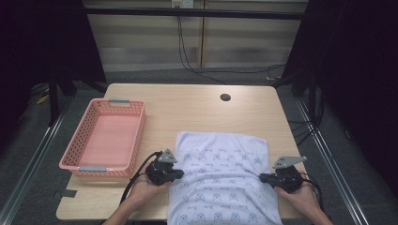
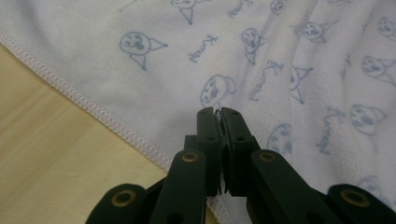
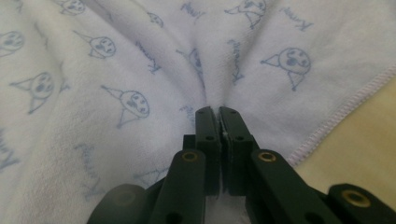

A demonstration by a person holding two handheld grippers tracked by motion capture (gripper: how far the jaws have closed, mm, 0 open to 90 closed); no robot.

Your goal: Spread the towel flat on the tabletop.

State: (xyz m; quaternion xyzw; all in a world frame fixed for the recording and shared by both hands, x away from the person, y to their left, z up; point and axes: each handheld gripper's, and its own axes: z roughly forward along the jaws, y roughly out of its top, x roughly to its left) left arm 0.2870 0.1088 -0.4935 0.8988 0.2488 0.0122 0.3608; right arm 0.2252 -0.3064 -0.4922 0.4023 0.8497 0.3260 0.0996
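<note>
On your desk (image 1: 197, 105), left claw (image 2: 217, 112) and right claw (image 3: 217, 111) each pinch the towel (image 1: 220, 159) edge; lift both evenly, keeping the cloth between them taut.

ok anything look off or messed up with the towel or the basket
Nothing damaged or spilled. The towel hangs over the table's near edge and puckers where the left gripper and right gripper pinch its sides. The pink basket sits slightly askew.
</note>
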